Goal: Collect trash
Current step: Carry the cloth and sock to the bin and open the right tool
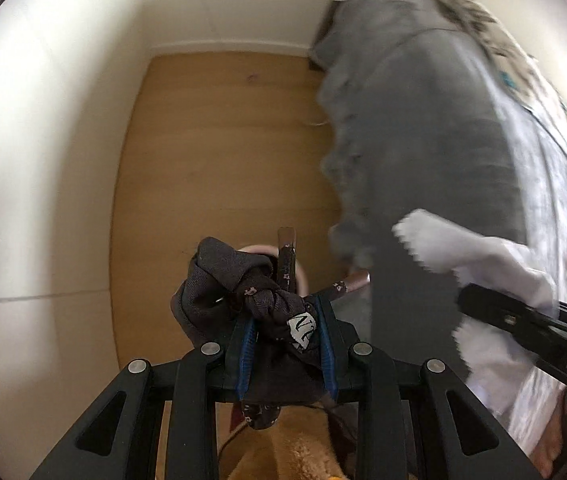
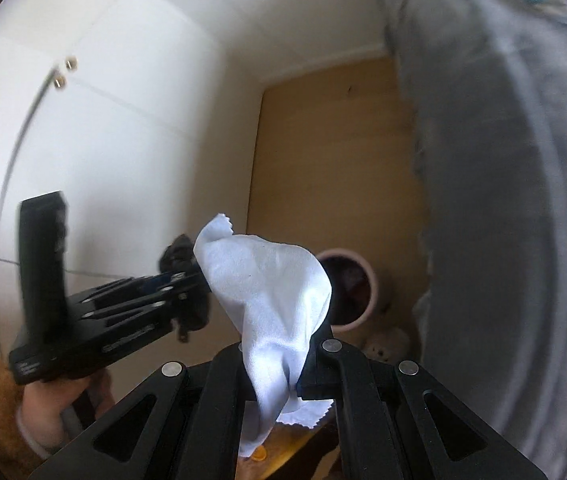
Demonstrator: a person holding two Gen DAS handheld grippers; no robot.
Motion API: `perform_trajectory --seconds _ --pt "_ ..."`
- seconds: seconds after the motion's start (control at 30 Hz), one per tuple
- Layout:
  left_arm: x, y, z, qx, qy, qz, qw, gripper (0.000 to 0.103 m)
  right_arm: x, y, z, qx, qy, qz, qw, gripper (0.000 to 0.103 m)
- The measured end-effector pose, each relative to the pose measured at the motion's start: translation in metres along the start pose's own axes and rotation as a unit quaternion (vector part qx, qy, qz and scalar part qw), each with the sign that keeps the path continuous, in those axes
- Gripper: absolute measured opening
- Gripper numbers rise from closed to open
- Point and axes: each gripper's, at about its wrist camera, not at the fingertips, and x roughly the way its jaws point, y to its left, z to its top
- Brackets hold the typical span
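Note:
My left gripper (image 1: 287, 344) is shut on a dark brown patterned cloth (image 1: 251, 292) with a white label, held above the wooden floor. It also shows in the right wrist view (image 2: 181, 276) at the left. My right gripper (image 2: 279, 364) is shut on a white cloth with zigzag edges (image 2: 271, 292). The same white cloth (image 1: 471, 248) and the right gripper (image 1: 463, 300) show at the right of the left wrist view. A pink round bin (image 2: 363, 284) stands on the floor below, partly hidden by the white cloth; its rim (image 1: 301, 272) peeks behind the dark cloth.
A grey bedcover (image 1: 435, 128) hangs down the right side in both views. White cupboard doors (image 2: 103, 140) with brass knobs line the left. A wooden floor strip (image 1: 223, 140) runs between them. A plush toy (image 2: 387, 344) lies by the bin.

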Motion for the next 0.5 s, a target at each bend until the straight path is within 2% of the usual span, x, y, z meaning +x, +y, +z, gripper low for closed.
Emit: perform_trajectory --seconds 0.13,0.27,0.37,0.5 --pt "0.016 0.023 -0.004 -0.030 -0.008 0.014 0.9994 0.029 0.059 0.000 0.006 0.004 0.041 0.004 0.999 0.002" --pt "0.038 0.040 -0.004 -0.060 0.000 0.026 0.9979 0.029 0.112 -0.005 0.011 0.002 0.072 -0.007 0.997 0.002" --pt "0.050 0.042 -0.004 -0.059 0.005 0.028 0.9978 0.029 0.143 -0.007 0.013 -0.002 0.092 -0.013 0.996 0.002" --pt "0.061 0.041 -0.004 -0.050 0.009 0.023 0.9984 0.029 0.165 -0.010 0.019 -0.013 0.105 -0.018 0.994 0.002"
